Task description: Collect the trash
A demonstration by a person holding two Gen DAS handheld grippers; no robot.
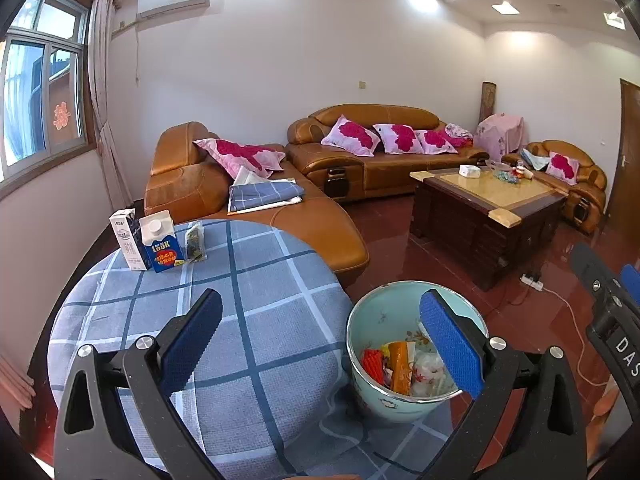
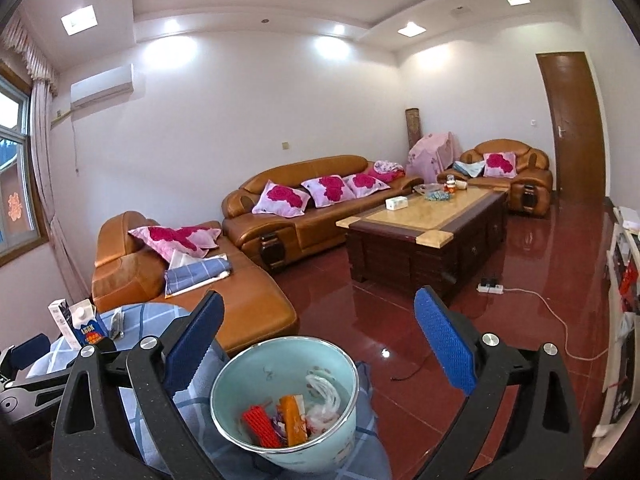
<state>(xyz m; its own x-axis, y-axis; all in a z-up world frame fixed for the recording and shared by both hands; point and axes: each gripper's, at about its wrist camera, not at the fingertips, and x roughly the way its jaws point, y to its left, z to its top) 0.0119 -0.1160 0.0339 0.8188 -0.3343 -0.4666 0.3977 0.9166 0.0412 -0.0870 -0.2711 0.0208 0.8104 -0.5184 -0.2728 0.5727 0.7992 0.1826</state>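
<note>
Nearby, cartons beyond bucket.

Glossy enamel basin (matt checked cloth)

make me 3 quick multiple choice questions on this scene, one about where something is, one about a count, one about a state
1. Where does the bucket stand?
A. on the floor by the door
B. at the edge of the round table
C. on the sofa

2. How many cartons stand at the far side of the table?
A. two
B. four
C. none

3. What is the state of the left gripper and the right gripper?
A. both open and empty
B. both shut on wrappers
C. one holds the bucket

Answers:
1 B, the bucket rests on the checked cloth at the table's rim.
2 A, a white carton and a blue carton stand side by side.
3 A, the jaws of each stand wide apart with nothing gripped.
</note>
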